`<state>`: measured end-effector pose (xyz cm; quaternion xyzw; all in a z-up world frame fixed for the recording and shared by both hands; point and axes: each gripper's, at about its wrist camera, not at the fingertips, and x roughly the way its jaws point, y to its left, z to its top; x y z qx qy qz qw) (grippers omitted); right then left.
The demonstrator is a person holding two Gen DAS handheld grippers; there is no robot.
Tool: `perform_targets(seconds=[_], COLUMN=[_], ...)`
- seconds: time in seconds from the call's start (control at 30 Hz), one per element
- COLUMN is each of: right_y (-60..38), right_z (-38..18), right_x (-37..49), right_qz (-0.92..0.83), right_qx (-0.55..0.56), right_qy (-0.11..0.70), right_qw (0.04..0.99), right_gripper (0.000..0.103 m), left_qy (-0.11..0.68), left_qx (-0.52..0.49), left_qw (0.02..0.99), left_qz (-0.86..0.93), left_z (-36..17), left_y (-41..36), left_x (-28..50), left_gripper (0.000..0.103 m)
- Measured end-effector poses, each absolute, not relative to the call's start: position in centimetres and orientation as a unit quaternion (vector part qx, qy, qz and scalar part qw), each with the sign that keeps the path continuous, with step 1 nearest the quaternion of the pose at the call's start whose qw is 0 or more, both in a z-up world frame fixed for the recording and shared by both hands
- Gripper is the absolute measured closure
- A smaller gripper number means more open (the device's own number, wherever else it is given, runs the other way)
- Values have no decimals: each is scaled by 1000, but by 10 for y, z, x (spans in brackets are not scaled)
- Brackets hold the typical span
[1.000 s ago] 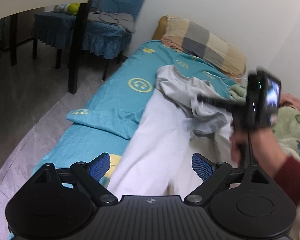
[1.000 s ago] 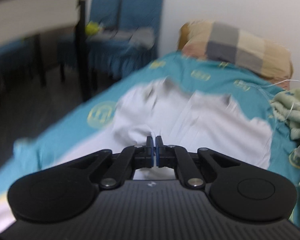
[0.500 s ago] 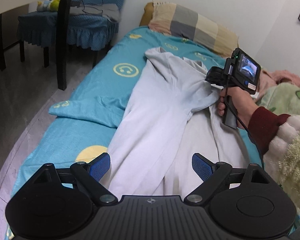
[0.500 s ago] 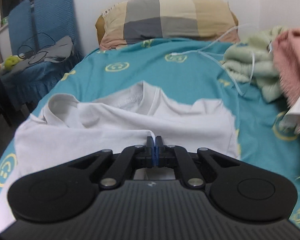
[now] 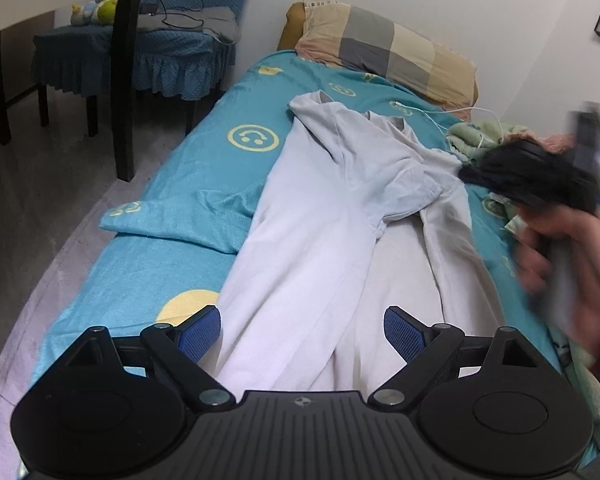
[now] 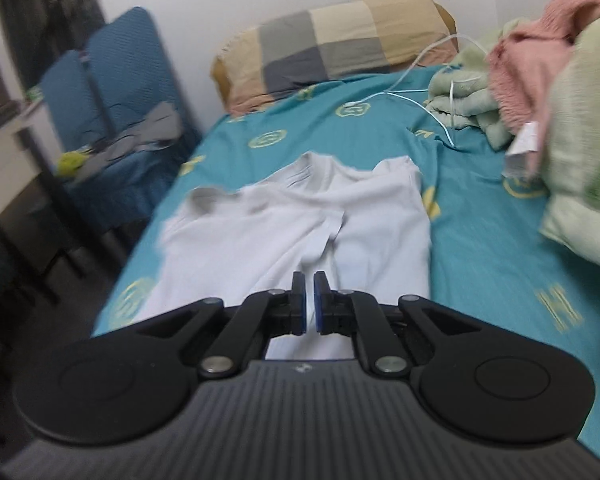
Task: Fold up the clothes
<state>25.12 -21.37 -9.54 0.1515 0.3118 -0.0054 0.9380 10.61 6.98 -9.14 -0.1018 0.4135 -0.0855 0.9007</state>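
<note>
A white T-shirt (image 5: pixel 324 240) lies lengthwise on the teal bed sheet (image 5: pixel 204 160), collar toward the pillow, its left side and sleeve folded in over the chest. My left gripper (image 5: pixel 302 332) hovers open over the shirt's lower part, blue pads wide apart with nothing between them. A hand holds my right gripper (image 5: pixel 466 172), blurred, at the shirt's right shoulder edge. In the right wrist view the right gripper (image 6: pixel 309 300) is shut with only a thin slit between the pads. No cloth rises to them, and the T-shirt (image 6: pixel 292 232) lies flat ahead.
A checked pillow (image 5: pixel 388 52) leans on the wall at the bed's head. Green and pink blankets (image 6: pixel 540 80) and a white cable (image 6: pixel 420 100) crowd the bed's right side. A blue-covered chair (image 5: pixel 148 48) and a dark table leg (image 5: pixel 124 80) stand left, beside the floor.
The right gripper carried the sleeve across the shirt, then swung right to the shoulder edge. The shirt now lies flatter with the sleeve folded in. The left gripper stayed open and nearly still.
</note>
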Motion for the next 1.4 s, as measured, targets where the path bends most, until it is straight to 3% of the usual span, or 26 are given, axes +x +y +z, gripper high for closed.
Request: perform_targets(seconds=[0.17,0.2,0.27,0.3,0.47,0.6,0.93,1.03,1.07,1.1,1.17,1.4], right_y=[-210,-211,-216,-219,-239,-244,-252,-250,-250,-250,-249,-253], right_z=[-65,-64,-66,-69,-79,-86,-99,-100,-100,-101,-101,-100], right_x=[143,128,101,89,68,73,87,89,90,90,89,88], right_qz=[42,52,71,76,62,50,79,88,91,93,97,100], right_qx=[174,190,226,245,310,305,335,335,334,333,331,339], right_qy=[320,322,325,323,337,351,378,383,386,387,390,381], right_qw=[930,926,916,911,887,884,859,856,855,855,854,854], right_gripper=[91,84,40,36,36,36,36,36,36,36,36,36], left_qy=[413,411,408,406,433,501,549,576,586,584,577,508], left_qx=[-126,-128,-119,-114,-81,-93,5,34,40,44,52,62], left_qw=[899,900,903,905,896,859,833,814,806,807,812,846], left_qz=[-72,-69,-61,-58,-50,-51,-71,-71,-73,-75,-76,-150], left_z=[-81,-79,-71,-67,-61,-73,-79,-96,-101,-100,-94,-31], left_y=[83,84,85,86,83,86,47,34,32,31,30,19], left_x=[89,84,76,72,57,44,6,13,16,15,12,-17], left_gripper=[13,13,14,14,18,31,36,49,60,81,97,100])
